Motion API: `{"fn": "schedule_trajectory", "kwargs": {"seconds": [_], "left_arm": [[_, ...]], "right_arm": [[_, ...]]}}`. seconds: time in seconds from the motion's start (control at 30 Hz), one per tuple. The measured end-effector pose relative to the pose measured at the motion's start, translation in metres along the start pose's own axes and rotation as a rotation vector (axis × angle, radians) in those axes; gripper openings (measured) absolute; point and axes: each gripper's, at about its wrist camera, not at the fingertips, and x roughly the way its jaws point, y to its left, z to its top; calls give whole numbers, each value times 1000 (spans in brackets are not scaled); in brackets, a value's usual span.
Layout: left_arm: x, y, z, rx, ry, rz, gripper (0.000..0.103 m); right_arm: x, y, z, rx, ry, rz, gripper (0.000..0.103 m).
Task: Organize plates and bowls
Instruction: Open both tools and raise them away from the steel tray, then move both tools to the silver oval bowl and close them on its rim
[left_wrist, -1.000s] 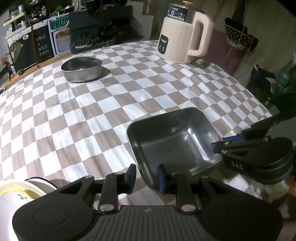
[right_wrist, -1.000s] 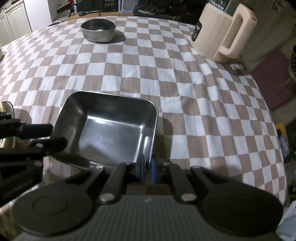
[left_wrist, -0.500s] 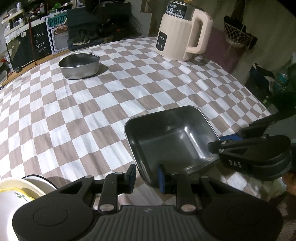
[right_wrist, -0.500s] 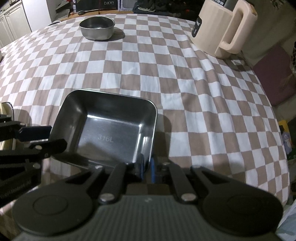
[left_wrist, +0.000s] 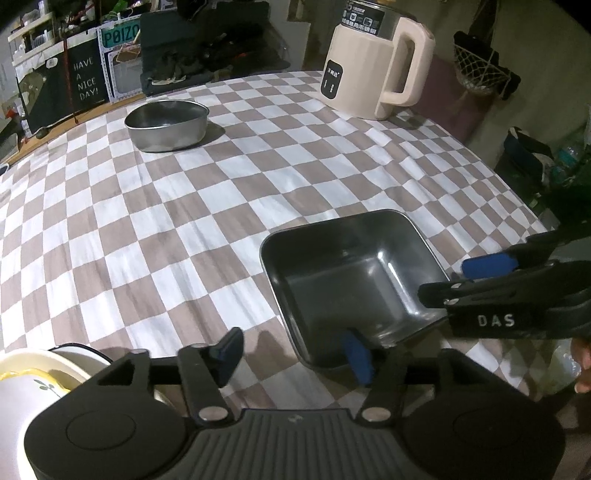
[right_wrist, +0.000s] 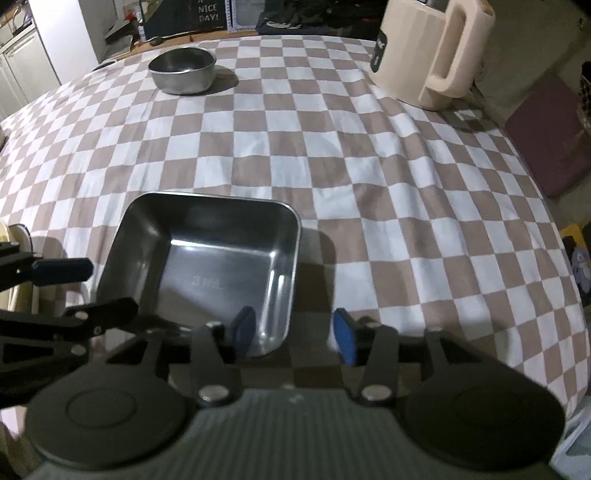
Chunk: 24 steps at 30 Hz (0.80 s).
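Left wrist: steel tray (left_wrist: 354, 280) rim between opening hand-held gripper (left_wrist: 293, 354) jaws.

A square stainless-steel tray (left_wrist: 354, 291) lies at the near edge of the bench (left_wrist: 184, 221) with its brown-and-white checkered cloth. A round steel bowl (left_wrist: 166, 125) sits far back left, a cream electric kettle (left_wrist: 373, 70) far back right, well apart.

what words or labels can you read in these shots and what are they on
"HAVE A NICE DAY!": black sign beyond the table.
"P0IZO", cut off: box beside the sign.
"DAS": right gripper, seen from the left wrist.
Stamp inside the square steel tray: too blurred.
Kettle print: too small.
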Motion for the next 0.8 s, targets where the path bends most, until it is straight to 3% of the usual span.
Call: {"fn": "schedule_trajectory", "kwargs": {"seconds": [0.17, 0.3, 0.43, 0.57, 0.8], "left_arm": [[-5, -1, 1, 9, -21, 9, 90], [-14, 1, 3, 11, -55, 20, 103], [-24, 15, 9, -30, -102, 25, 103], [-33, 39, 21, -92, -141, 100, 103], [-35, 118, 49, -228, -260, 192, 103]], "right_arm": [[-8, -8, -2, 37, -33, -2, 76], [-14, -16, -3, 89, -69, -7, 103], [-24, -22, 2, 152, -147, 5, 103], [-26, -19, 17, 209, -243, 15, 103], [-18, -16, 62, 376, -400, 78, 103]]}}
